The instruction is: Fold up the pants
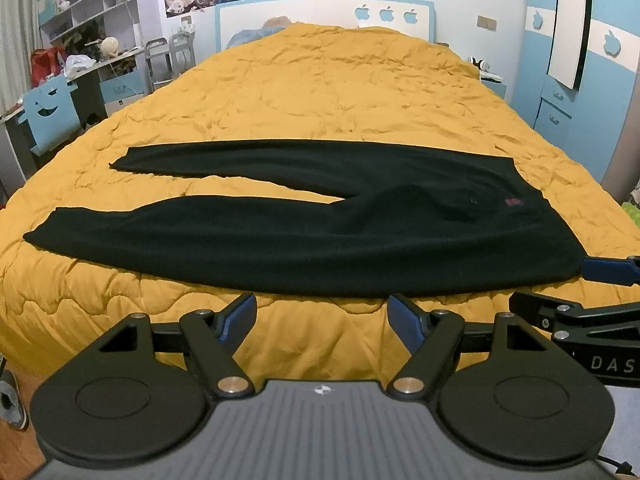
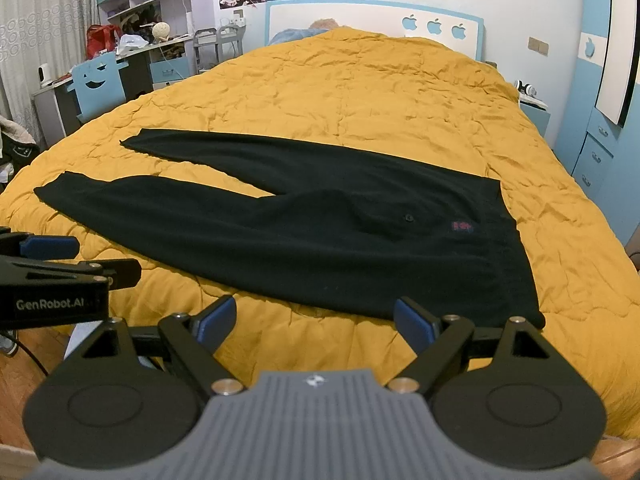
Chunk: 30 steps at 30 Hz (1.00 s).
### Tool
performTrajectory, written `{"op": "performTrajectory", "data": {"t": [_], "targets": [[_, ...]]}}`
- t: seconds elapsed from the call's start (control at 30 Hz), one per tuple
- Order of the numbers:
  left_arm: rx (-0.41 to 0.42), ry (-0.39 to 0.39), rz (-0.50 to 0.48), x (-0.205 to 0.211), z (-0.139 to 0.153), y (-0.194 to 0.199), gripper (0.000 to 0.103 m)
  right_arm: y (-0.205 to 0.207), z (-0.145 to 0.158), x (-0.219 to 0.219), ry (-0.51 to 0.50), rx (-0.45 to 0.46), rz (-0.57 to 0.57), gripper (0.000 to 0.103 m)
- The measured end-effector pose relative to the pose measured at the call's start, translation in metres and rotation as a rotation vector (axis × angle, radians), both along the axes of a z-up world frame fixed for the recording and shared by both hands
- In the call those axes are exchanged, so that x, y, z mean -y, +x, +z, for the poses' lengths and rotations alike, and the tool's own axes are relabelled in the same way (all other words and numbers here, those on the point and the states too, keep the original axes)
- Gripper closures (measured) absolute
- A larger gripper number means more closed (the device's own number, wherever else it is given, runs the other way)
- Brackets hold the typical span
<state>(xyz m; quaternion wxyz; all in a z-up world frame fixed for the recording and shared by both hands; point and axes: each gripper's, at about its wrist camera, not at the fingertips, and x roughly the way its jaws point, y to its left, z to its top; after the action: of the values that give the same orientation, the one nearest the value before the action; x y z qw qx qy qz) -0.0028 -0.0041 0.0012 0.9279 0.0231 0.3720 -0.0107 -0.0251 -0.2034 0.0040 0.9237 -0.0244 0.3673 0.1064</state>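
Black pants [image 1: 304, 236] lie flat across a yellow quilt [image 1: 328, 80], legs spread apart pointing left, waistband at the right with a small red label [image 1: 513, 201]. They also show in the right wrist view [image 2: 320, 232]. My left gripper [image 1: 322, 316] is open and empty, just short of the pants' near edge. My right gripper [image 2: 314, 320] is open and empty, near the waistband's near corner. The right gripper shows at the right edge of the left wrist view [image 1: 600, 288]; the left gripper shows at the left of the right wrist view [image 2: 76, 260].
The bed's blue and white headboard [image 1: 320, 16] stands at the far end. A desk with a blue chair [image 1: 50, 116] and shelves are at the left. A blue wardrobe [image 1: 576, 80] stands at the right. Wooden floor [image 2: 24, 360] lies below the bed's near edge.
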Motion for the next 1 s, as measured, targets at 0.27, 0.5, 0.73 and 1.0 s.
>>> {"op": "performTrajectory", "data": {"t": [0.27,0.5,0.73,1.0], "targets": [[-0.003,-0.005,-0.002,0.0004,0.0007,-0.0001,0.017,-0.0004,0.0009,0.0006,0.001,0.0,-0.003,0.021],[-0.008,-0.012,-0.002,-0.0018,-0.0006,0.0019,0.019,-0.0003,0.0008,0.0008,0.002,-0.002,-0.003,0.021],[-0.008,-0.014,-0.002,-0.0021,-0.0013,0.0017,0.019,-0.0003,0.0009,0.0012,0.003,-0.002,-0.003,0.021],[-0.011,-0.016,-0.004,-0.0022,-0.0027,0.0018,0.019,-0.001,-0.0003,0.0019,0.005,-0.008,-0.003,0.021]]}}
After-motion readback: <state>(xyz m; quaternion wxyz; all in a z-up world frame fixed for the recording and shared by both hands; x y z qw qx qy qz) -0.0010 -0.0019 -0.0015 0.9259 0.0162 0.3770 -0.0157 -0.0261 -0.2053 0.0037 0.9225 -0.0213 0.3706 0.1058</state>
